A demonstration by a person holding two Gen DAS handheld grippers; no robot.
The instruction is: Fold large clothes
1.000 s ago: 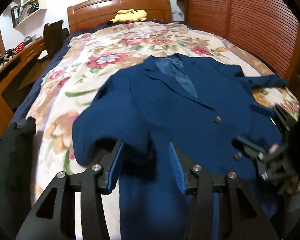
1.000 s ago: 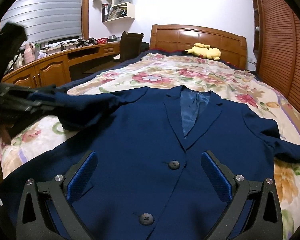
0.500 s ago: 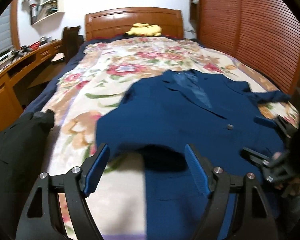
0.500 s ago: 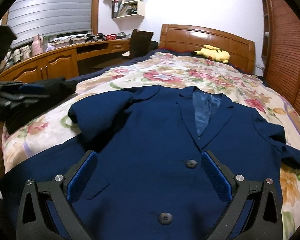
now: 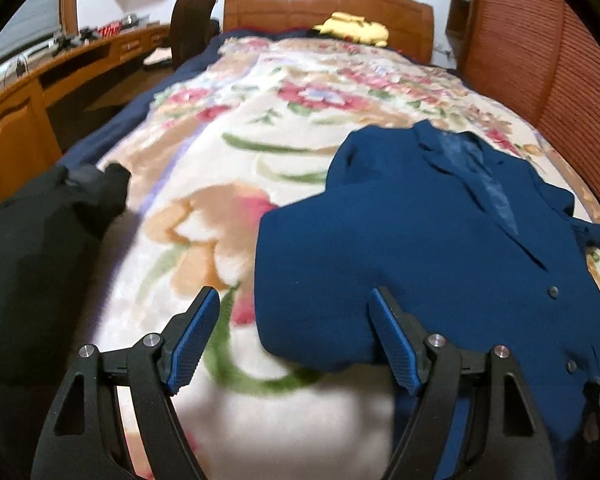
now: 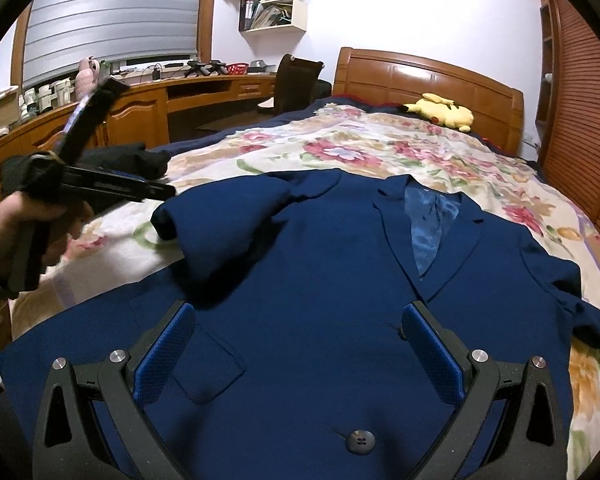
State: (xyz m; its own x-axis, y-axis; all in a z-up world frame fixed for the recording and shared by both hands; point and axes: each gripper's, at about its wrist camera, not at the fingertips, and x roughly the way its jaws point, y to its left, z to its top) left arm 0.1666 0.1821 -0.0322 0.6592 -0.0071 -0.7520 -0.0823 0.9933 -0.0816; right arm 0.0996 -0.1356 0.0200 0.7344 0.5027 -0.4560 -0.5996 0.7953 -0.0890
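Observation:
A navy blue jacket lies face up on the flowered bed cover, collar toward the headboard. Its left sleeve is folded in over the chest, cuff pointing left. In the left wrist view the jacket lies right of centre. My left gripper hangs open over the cover at the folded sleeve's edge, nothing between its fingers; the right wrist view shows it, hand-held, as the left gripper just left of the sleeve. My right gripper stands open above the jacket front, holding nothing.
A dark garment lies at the bed's left edge. A yellow plush toy sits by the wooden headboard. A wooden desk and chair stand to the left, slatted wooden doors to the right.
The left gripper let go of the sleeve, opened wide and drew back to the left off the jacket. The sleeve now lies folded across the chest. The right gripper stayed in place.

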